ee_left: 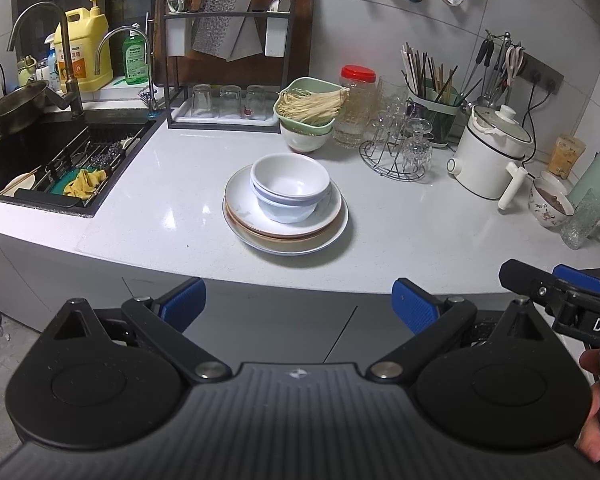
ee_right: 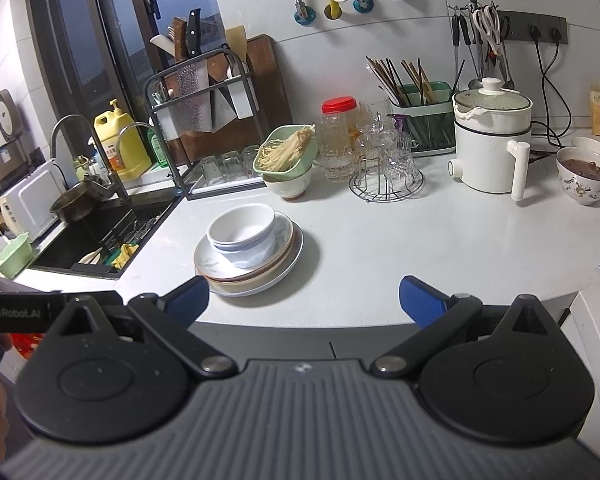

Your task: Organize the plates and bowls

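White counter (ee_left: 172, 184) spans both views, edge curving toward the cameras. Black sink (ee_left: 40, 160) set into it at far left, holding a rack and a yellow cloth (ee_left: 82, 184). Knife-and-board rack (ee_left: 224, 40) stands against the wall behind, upturned glasses on its tray.

Stack of plates (ee_left: 286, 236) sits mid-counter, well apart from the sink: three or so plates, white and tan-rimmed. Nested bowls (ee_left: 290, 184) rest on top of the plates, toward the back of the stack; uppermost bowl white, empty.

White electric pot (ee_left: 492, 152) at right, wire glass stand (ee_left: 396, 156) just beside it. Green basket of noodles (ee_left: 308, 104) on a bowl behind the stack.

Left gripper (ee_left: 298, 304): fingers spread wide, nothing between them, short of the counter edge. Right gripper (ee_right: 304, 304): fingers likewise wide apart, empty, stack just ahead of its left finger.
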A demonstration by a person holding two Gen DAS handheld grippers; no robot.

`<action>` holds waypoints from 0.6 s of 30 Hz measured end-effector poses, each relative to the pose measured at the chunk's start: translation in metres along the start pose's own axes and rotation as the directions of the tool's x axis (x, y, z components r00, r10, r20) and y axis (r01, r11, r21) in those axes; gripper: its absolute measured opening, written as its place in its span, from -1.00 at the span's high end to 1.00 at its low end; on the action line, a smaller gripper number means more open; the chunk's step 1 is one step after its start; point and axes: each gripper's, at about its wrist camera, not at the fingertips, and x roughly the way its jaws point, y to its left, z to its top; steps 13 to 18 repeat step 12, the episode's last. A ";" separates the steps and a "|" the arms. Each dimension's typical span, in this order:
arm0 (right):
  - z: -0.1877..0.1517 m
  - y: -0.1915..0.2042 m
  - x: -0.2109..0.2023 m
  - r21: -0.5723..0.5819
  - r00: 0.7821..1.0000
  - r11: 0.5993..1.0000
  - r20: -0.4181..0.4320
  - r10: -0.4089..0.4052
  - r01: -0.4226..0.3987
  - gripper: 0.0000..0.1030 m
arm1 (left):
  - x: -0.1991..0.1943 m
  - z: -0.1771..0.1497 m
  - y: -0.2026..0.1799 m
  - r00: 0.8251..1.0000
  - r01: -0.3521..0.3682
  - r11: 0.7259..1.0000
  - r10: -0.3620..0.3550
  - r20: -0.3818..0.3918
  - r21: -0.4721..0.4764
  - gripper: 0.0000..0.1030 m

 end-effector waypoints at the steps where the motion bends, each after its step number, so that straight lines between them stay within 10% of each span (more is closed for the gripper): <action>1: 0.001 0.000 0.000 0.000 1.000 1.000 0.000 0.000 0.000 -1.00 | -0.001 0.000 0.000 1.000 0.003 1.000 -0.003 0.000 -0.005 -0.96; 18: 0.001 0.005 -0.001 -0.015 1.000 1.000 -0.005 0.003 -0.003 -1.00 | -0.003 0.000 0.001 1.000 0.006 1.000 -0.006 -0.006 -0.014 -0.96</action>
